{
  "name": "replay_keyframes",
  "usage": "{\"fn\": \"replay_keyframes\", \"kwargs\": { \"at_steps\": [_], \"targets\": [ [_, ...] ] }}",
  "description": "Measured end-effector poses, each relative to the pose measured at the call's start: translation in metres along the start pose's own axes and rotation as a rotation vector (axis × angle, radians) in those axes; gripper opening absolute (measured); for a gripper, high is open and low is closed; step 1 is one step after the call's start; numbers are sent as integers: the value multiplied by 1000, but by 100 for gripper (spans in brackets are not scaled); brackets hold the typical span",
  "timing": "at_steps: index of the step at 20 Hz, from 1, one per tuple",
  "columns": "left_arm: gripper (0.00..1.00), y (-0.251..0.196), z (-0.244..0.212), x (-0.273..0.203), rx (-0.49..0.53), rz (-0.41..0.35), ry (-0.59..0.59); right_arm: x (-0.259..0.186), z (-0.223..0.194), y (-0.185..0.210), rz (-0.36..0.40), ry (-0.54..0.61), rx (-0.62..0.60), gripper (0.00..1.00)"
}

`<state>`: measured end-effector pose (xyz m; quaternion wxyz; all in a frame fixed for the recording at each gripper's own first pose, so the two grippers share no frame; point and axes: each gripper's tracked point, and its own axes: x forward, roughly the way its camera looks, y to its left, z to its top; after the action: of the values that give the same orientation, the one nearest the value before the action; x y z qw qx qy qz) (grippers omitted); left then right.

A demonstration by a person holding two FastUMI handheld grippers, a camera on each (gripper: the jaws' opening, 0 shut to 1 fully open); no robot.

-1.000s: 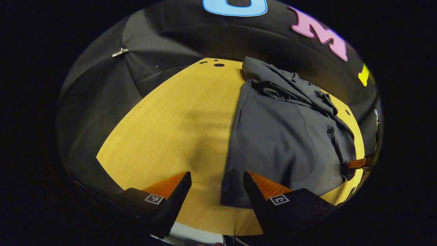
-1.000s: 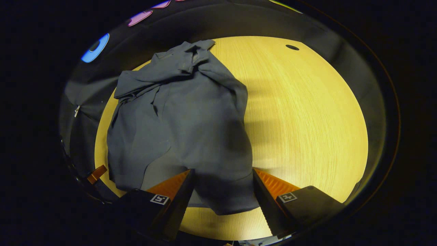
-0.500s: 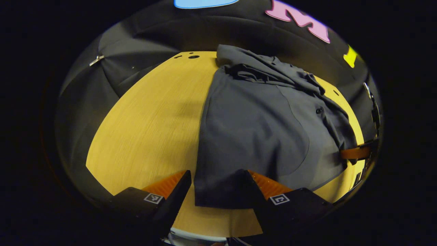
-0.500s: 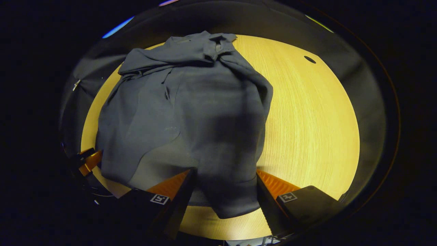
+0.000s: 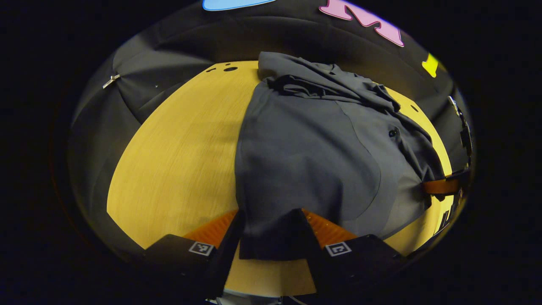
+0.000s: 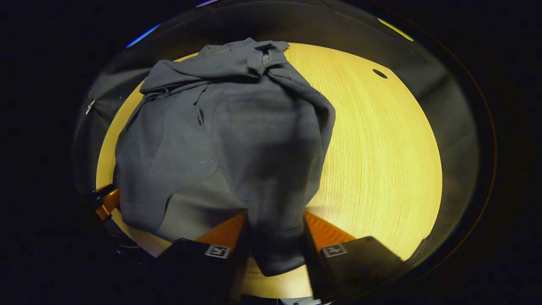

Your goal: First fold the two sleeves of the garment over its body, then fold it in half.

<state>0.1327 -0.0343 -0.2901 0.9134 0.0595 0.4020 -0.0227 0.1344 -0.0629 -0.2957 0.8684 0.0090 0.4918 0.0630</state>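
Left gripper view: the garment (image 5: 313,152), a dark grey buttoned shirt, lies on the yellow wooden table (image 5: 178,148); its near hem corner sits between the fingers of the left gripper (image 5: 267,235).
Left jaws: narrowed onto that corner; whether both fingers actually press the cloth I cannot tell.
Right gripper view: the other hem corner hangs between the fingers of the right gripper (image 6: 274,239), close on both sides; a firm pinch cannot be confirmed.
Far end: collar and sleeves look bunched in rumpled folds.
Handling: judged light, limp and thin; it will drape, sag and drag.
Where to hold: the two hem corners, gripped well in, so the cloth lifts evenly for the halving fold.
Risk: a shallow bite may slip off.
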Motion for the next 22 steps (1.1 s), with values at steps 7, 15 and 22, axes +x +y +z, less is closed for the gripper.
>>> {"fn": "replay_keyframes", "kwargs": {
  "at_steps": [7,15,22],
  "targets": [
    [7,-21,3,1,36,-67,-29,-4,6,2,120,-30,22,6],
    [5,-25,34,-28,-47,-132,-110,-31,39,3,167,-148,102,6],
    [5,-34,86,-53,-61,-159,-215,-47,90,7,186,-265,98,6]
  ]
}}
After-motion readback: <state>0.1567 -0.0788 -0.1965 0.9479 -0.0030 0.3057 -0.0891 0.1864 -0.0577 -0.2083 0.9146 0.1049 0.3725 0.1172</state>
